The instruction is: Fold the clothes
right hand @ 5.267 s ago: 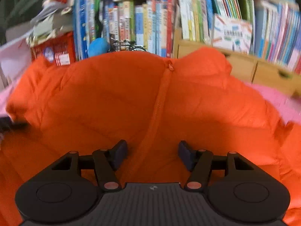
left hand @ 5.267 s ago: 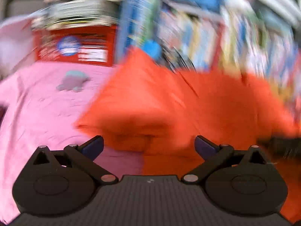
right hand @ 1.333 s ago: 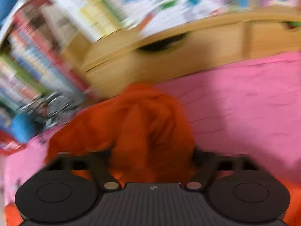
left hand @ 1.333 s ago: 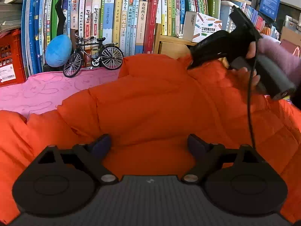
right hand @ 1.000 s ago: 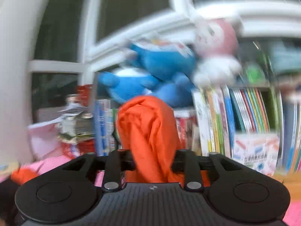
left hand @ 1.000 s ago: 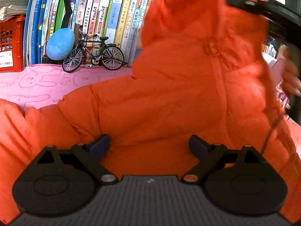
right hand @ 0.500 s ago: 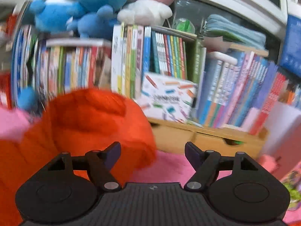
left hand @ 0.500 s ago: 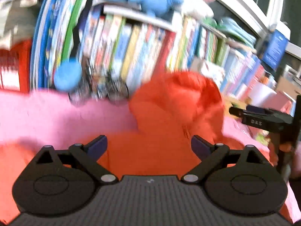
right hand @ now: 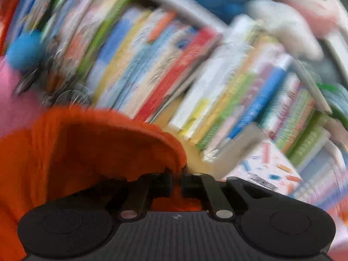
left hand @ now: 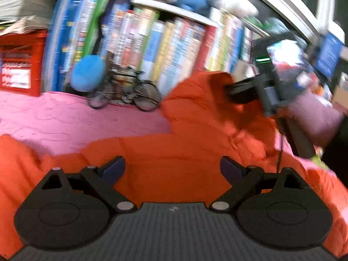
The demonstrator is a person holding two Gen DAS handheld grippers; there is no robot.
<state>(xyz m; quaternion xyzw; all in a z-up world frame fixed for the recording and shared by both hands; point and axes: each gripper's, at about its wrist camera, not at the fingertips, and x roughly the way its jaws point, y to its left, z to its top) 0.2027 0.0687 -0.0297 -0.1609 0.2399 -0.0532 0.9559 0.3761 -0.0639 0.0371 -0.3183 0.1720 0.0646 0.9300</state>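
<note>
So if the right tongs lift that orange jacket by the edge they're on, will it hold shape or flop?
Probably flop: the jacket lies in soft puffy folds across the pink sheet. It looks padded, so likely light but bulky. The right tongs pinch only a thin edge, so the smooth-looking fabric might slip; the left tongs are open above it.

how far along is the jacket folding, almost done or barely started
Barely started. Nothing looks folded: the orange jacket lies spread and rumpled on the pink cover. In hand: the right gripper is shut on its raised edge, while the left gripper hovers open over the body. All the folds remain.
</note>
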